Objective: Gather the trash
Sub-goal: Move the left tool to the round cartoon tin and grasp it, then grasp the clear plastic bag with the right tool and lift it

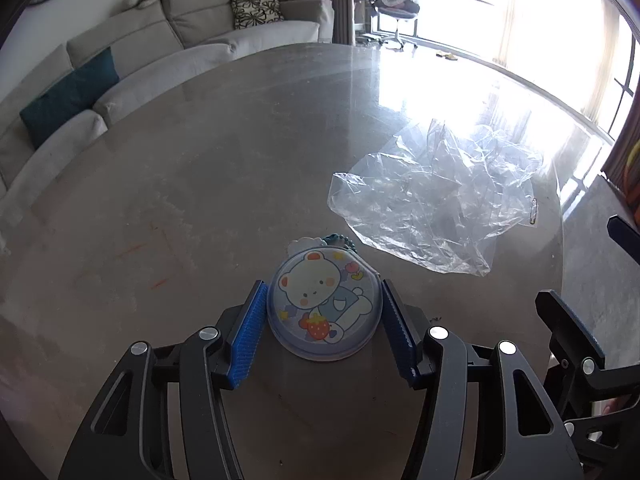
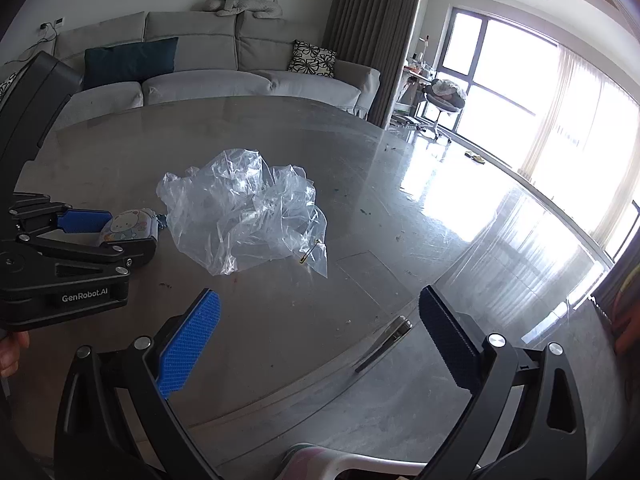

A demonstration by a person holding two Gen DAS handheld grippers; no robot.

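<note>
A round clear lid or disc with a cartoon bear (image 1: 323, 305) lies on the glass table (image 1: 200, 184). My left gripper (image 1: 323, 294) has its blue pads on both sides of the disc, touching its rim. It also shows in the right wrist view (image 2: 105, 227), with the disc (image 2: 127, 222) between its fingers. A crumpled clear plastic bag (image 1: 436, 196) lies right of and beyond the disc, and shows in the right wrist view (image 2: 244, 210). My right gripper (image 2: 318, 308) is open and empty, above the table's near edge, short of the bag.
A small yellow-tipped pin (image 2: 309, 251) lies at the bag's edge; it shows as a clip (image 1: 533, 211) in the left wrist view. A small teal item (image 1: 338, 240) sits behind the disc. A grey sofa (image 2: 224, 68) stands beyond the table. A bright window is on the right.
</note>
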